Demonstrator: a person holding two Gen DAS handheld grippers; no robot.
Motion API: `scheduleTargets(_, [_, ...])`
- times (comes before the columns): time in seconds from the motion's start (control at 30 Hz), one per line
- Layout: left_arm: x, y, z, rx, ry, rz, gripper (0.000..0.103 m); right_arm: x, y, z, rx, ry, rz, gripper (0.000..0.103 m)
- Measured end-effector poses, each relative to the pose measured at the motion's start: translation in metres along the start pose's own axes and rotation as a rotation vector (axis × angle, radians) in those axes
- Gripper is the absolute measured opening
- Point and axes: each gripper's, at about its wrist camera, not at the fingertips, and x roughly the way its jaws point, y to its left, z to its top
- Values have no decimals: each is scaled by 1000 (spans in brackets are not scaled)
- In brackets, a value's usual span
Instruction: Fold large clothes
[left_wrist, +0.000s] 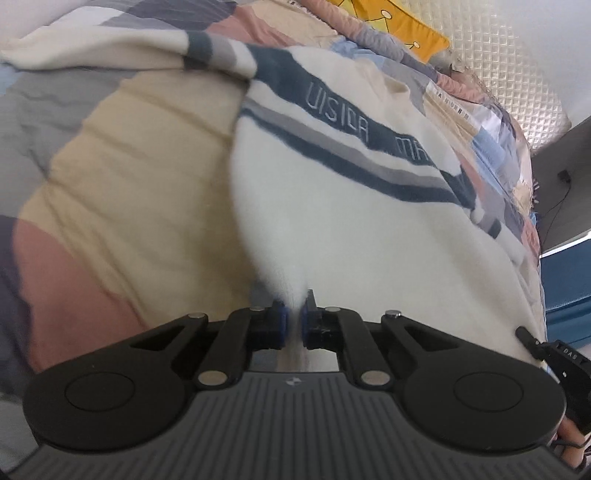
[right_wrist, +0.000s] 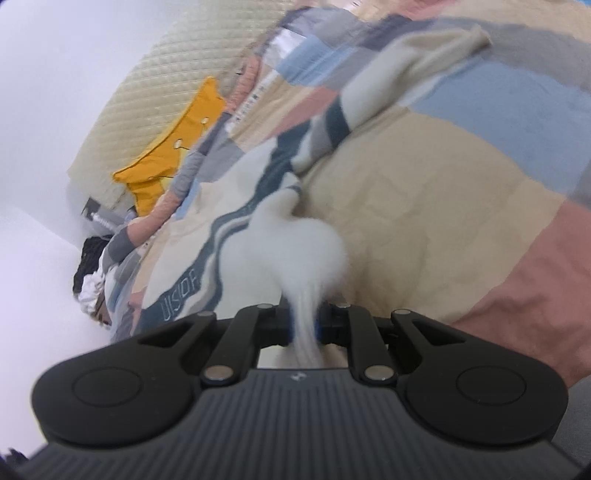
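Both claws pinch the fluffy cream sweater with navy-grey stripes (left_wrist: 332, 221): your left claw (left_wrist: 292, 325), your right claw (right_wrist: 306, 326), over the patchwork quilted bed (left_wrist: 122, 177); uneven pulling could skew the fold

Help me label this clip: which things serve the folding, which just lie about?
Job:
cream knit sweater with navy and grey stripes
left claw, shut on it
right claw, shut on it

Lying about:
pastel patchwork quilt
yellow cushion
dark clothes heap
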Motion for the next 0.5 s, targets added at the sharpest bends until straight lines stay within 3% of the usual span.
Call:
scheduleTargets(0.1, [-1,9,-4,-10,31,26,8,-1,5,-1,-33,17,-14,14])
scheduleTargets(0.2, [12,16,-8,-7,56,96,9,12,0,-11,-9,92,-70,15])
scheduleTargets(0.3, [20,21,-13,-8,64,99,9,26,-8,-21,10,146,-119,16])
scheduleTargets(0.37, [16,14,-16,35,51,116,13,26,-10,-23,19,145,-135,18])
scheduleTargets(0.5, [-3,-12,-22,117,-9,110,36,18,-3,-18,-4,100,-217,36])
